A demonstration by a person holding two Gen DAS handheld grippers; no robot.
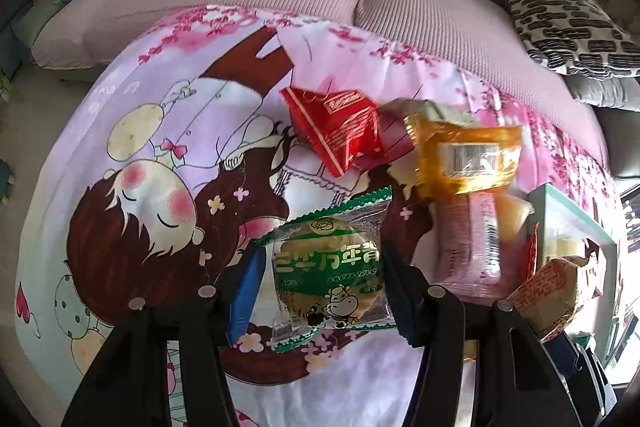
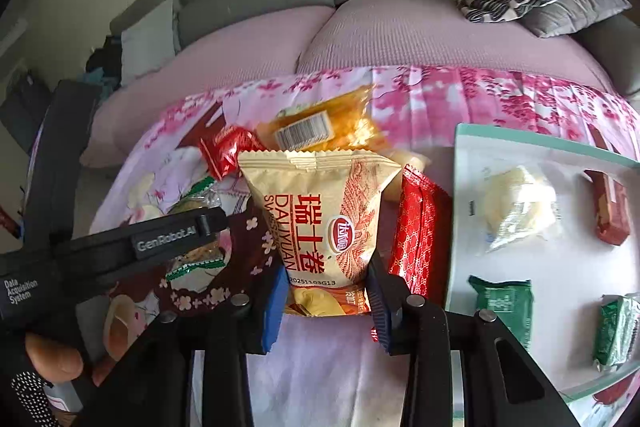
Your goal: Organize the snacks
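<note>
Sofa behind; tray point(image 2: 536, 141) contents only in R view, L cropped.

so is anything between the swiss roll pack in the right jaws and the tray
Only the red patterned packet, lying on the cloth between the cream swiss roll pack and the tray's near edge. Carried above it, the pack has a clear way in.

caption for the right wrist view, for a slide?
Right tool shut on a cream snack pack, beside a red pack and a white tray of sorted snacks.
</note>
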